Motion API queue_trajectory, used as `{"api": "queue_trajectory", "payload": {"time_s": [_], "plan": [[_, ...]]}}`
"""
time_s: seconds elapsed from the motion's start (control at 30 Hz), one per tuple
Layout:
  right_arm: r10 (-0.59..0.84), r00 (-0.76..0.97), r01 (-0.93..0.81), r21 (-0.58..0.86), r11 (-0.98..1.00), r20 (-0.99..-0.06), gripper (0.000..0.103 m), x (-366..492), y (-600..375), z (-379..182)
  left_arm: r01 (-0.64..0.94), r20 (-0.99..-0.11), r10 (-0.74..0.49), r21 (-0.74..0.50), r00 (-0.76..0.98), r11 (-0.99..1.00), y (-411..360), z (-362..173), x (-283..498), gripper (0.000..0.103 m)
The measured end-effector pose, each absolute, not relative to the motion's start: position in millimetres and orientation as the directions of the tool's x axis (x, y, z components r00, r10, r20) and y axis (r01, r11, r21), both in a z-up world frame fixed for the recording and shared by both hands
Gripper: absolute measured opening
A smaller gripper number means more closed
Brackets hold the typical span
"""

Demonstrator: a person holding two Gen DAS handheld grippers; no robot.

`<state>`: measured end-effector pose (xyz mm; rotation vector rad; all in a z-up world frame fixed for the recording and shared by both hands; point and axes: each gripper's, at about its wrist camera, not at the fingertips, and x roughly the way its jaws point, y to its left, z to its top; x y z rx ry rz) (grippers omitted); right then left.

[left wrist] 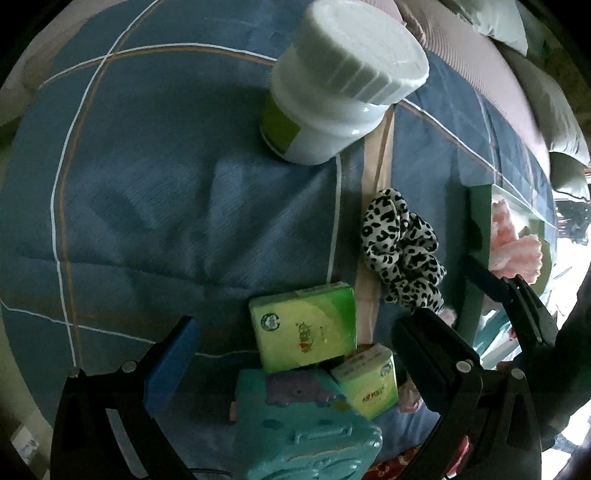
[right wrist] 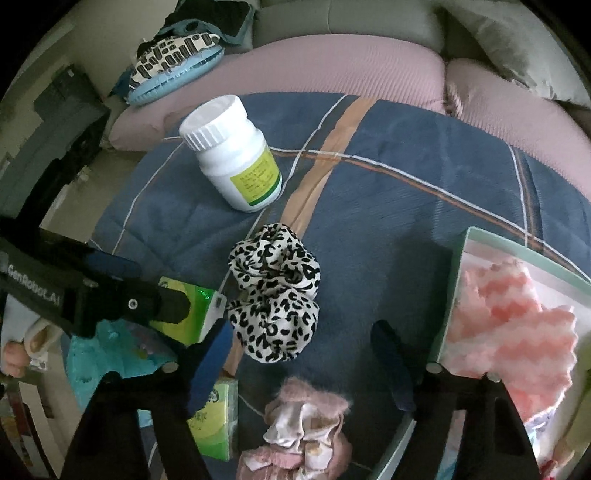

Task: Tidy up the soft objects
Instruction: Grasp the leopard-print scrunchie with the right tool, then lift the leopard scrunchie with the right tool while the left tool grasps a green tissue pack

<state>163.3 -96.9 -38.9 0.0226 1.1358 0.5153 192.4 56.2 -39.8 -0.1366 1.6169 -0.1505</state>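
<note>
scrunchies: 2, leopard (right wrist: 275, 295), pink (right wrist: 303, 417)
tissue packs: 2 (left wrist: 303, 328) (left wrist: 367, 380)
bottle: 1 (right wrist: 236, 153)
bin: 1 (right wrist: 458, 280)
left gripper (left wrist: 295, 354): wide, empty
right gripper (right wrist: 303, 354): wide, empty

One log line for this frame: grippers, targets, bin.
left gripper: open, over green tissue pack | right gripper: open, above leopard-print scrunchie | pale green bin: holds pink cloth

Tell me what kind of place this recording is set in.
Most likely a bedroom, worked on a bed. The items lie on a blue plaid quilt, with a pink pillow along its far edge and a grey headboard behind. A pill bottle and scrunchie suggest a home.
</note>
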Motion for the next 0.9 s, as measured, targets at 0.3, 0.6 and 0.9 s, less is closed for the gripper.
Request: {"api": "queue_trajectory", "payload": {"time_s": [0.3,0.6,0.9], "plan": [[0.444,0.273,-0.386,0.326,0.863,-0.853,0.053,166,-92,-50,0.034,-0.987,-0.133,-0.136,-0.092,0.990,32,-52,209,0.103],[0.473,0.257,-0.386,0.359,0.850,-0.843,0.039,162,-91,-55,0.059,-0.988,-0.095,-0.103,-0.120,0.993,-2,-62,214,0.082],[0.498,0.259,-0.366,0.394,0.843,-0.827,0.031,159,-107,-50,0.071,-0.992,-0.062,-0.070,-0.109,0.995,-18,-68,213,0.068]]}}
